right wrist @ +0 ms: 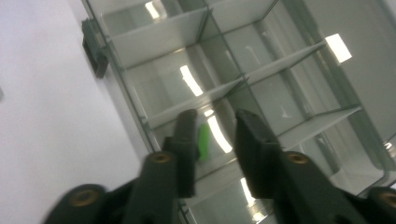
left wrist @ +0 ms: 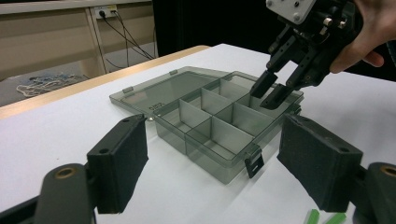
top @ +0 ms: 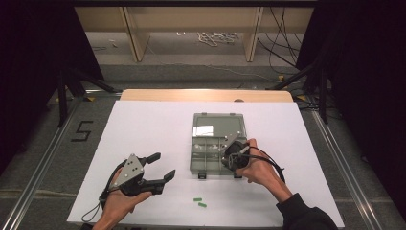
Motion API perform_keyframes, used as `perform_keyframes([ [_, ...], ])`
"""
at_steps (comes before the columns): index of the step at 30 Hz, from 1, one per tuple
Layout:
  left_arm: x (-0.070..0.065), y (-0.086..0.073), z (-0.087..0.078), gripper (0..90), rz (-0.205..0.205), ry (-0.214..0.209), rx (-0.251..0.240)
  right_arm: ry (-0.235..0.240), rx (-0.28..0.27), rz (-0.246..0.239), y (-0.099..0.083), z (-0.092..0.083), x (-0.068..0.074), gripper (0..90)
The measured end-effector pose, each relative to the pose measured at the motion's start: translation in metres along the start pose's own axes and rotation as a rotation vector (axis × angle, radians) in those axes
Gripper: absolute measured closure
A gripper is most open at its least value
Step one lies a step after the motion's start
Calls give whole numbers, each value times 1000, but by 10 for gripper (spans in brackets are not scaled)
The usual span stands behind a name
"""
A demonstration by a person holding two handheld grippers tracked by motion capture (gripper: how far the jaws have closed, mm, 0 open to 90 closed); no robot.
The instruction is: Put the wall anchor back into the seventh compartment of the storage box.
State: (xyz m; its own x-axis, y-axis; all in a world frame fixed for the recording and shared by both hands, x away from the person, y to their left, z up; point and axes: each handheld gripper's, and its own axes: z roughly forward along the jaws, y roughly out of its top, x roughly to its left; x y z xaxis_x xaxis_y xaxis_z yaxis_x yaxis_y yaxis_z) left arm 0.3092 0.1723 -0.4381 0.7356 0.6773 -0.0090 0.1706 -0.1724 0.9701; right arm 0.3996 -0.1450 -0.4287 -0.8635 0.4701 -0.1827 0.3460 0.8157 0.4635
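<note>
You're dropping a green piece (right wrist: 203, 141) into a near cell of the open box (top: 198, 166), your right gripper (right wrist: 211, 135) parted and the piece loose beside one pad; next, lift clear and fetch the two pieces (top: 200, 201) near your idle, open left gripper (top: 160, 167)

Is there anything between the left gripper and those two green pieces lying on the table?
Nothing visible. The left gripper hovers with its jaws open, and the two green pieces lie on bare white table to its right, nearer the person. The compartment box sits farther back, off that path.
</note>
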Motion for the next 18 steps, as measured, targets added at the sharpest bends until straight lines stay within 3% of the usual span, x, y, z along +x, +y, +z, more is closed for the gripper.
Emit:
perform_keyframes([
  [8,0,-1,0,230,-10,-4,-7,1,-82,0,13,-18,18,396],
  [18,0,0,-1,230,-12,7,-1,117,-97,-75,15,-18,62,371],
])
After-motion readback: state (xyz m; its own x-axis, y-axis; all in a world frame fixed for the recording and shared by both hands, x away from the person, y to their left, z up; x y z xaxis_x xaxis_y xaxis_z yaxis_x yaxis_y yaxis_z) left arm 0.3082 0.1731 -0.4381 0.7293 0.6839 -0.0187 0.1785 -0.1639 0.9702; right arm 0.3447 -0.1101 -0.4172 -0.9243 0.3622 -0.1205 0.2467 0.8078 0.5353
